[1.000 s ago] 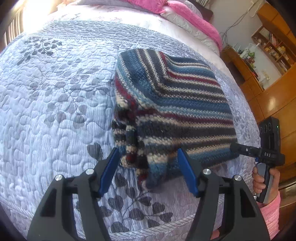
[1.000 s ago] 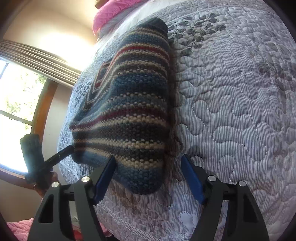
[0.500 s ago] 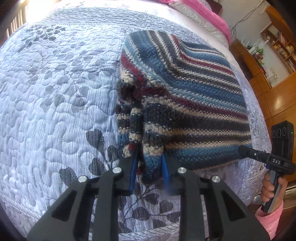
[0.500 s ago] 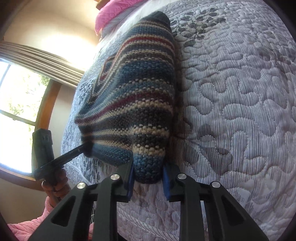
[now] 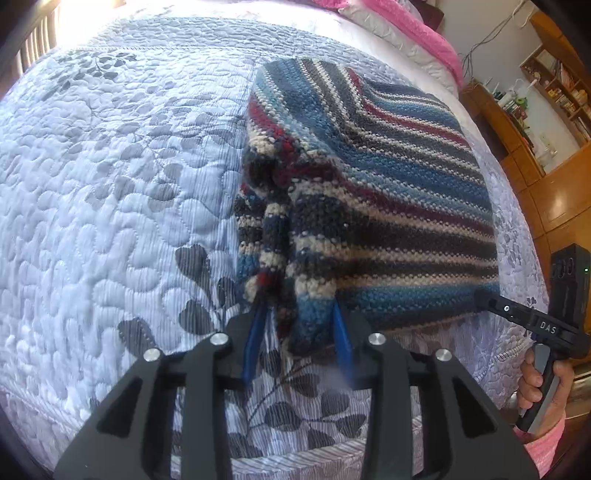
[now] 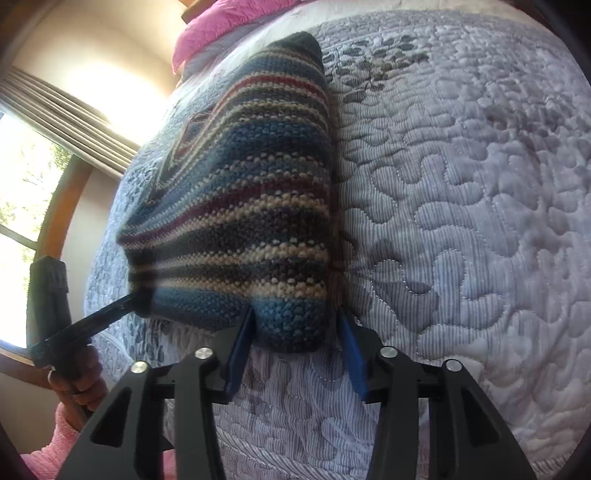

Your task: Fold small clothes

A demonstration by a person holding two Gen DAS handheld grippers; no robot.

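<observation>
A folded knit garment with blue, cream, dark red and grey stripes lies on the quilted bed. My left gripper is shut on its bunched near left corner, and the blue pads press the thick knit from both sides. My right gripper is shut on the near right corner of the garment, with that corner bulging between the pads. Each view shows the other gripper at the opposite corner: the right gripper body, and the left gripper body in a person's hand. The garment's near edge looks slightly raised.
The pale quilt with a grey leaf print covers the bed all around the garment. Pink bedding lies at the head. Wooden shelves and cabinets stand beyond the bed's right side. A window with curtains is on the other side.
Both grippers went from wide open around the near corners to clamped on them. Now the jaws of both stand a little wider than half a second ago, with the knit still between them.
</observation>
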